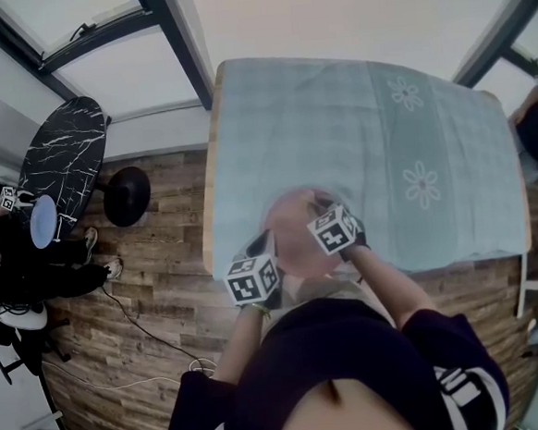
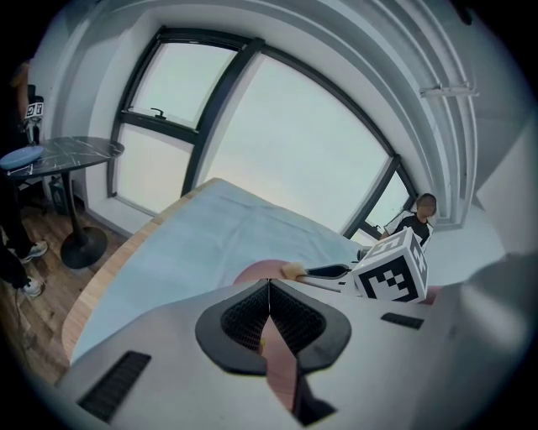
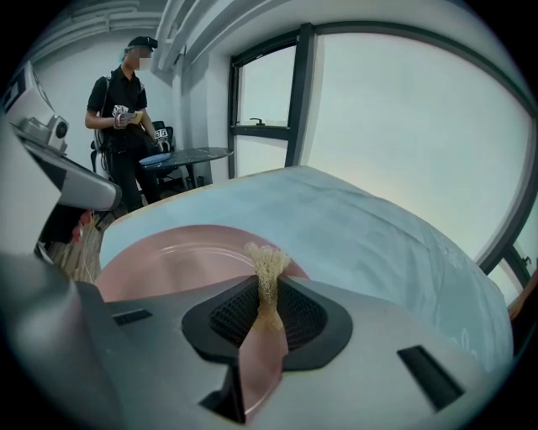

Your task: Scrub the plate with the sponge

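Surface: table [image 1: 210, 195] with a wood edge, covered by a pale blue checked cloth [image 1: 356, 138] with two flower prints toward the right of the head view. Wood plank floor [image 1: 164, 292] left of and below it.

Room: big dark-framed windows [image 1: 98, 47] across the top of the frame. Upper left, a round black marble side table [image 1: 65, 156] on a black foot, with a blue disc [image 1: 43, 221] at its near end. A seated person [image 1: 14, 276] is at the far left edge. The right gripper view shows a standing person [image 3: 126, 134] in black at upper left; the left gripper view shows another person [image 2: 418, 220] at right, by the window.

Plate [image 1: 298, 235]: pink, lower centre of the head view, over the near edge of the table, between the two grippers. Blurred there, so I can't tell whether it rests on the cloth.

Left gripper [image 2: 269, 315]: fingers closed on the plate's rim; a pink strip runs down between the pads. The rest of the plate shows just past the fingertips.

Right gripper [image 3: 267, 302]: fingers clamped on a tan fibrous sponge [image 3: 267, 269], squeezed thin between the pads, its frayed top sticking out past the tips. Plate face sits directly behind and left of the sponge. In the left gripper view the sponge tip lies right at the plate's far rim.
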Motion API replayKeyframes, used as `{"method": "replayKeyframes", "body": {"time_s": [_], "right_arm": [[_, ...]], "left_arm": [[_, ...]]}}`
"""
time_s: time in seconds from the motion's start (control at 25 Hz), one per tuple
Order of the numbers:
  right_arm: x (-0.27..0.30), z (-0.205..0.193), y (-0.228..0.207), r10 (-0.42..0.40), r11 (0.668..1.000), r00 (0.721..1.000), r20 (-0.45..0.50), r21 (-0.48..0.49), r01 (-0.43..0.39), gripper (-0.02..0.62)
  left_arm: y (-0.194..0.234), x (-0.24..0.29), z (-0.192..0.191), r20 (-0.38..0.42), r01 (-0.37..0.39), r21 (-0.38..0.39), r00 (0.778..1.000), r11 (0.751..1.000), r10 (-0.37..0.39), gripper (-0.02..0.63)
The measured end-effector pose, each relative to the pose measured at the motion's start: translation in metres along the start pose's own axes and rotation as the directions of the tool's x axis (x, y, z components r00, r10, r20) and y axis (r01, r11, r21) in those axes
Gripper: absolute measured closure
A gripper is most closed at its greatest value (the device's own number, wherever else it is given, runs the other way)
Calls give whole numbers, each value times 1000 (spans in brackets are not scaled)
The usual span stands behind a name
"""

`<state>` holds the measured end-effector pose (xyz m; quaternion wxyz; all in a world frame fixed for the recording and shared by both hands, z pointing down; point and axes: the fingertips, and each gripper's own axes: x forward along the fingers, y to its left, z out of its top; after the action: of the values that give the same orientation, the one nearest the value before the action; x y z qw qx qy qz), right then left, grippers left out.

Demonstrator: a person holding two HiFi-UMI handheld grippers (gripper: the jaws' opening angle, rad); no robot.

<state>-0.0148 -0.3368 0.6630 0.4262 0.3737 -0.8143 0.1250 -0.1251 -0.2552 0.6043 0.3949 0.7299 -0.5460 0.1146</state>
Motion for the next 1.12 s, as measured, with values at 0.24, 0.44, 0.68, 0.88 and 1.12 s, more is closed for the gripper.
{"method": "replayKeyframes", "body": {"time_s": [0.24,0.44,0.68,0.88,1.12], "right_arm": [[4,2,6,-4,1000,1000,-10,-25,3,528],[5,3,19,26,999,999,-24,-41,-27,528],[3,6,39,67,996,998,-19,-62,-69,528],[-3,5,54,89,993,996,-22,-77,-90,528],[-9,-1,75,114,989,993,-25,-94,-115,528]], "left_arm": [[4,-5,-1,5,-3,-5,1000,1000,3,594],[6,-8,-1,13,-11,-10,1000,1000,11,594],[7,-12,-6,18,-19,-18,1000,1000,19,594],[6,-17,-13,19,-22,-19,1000,1000,23,594],[4,-25,-24,23,-21,-22,1000,1000,21,594]]}}
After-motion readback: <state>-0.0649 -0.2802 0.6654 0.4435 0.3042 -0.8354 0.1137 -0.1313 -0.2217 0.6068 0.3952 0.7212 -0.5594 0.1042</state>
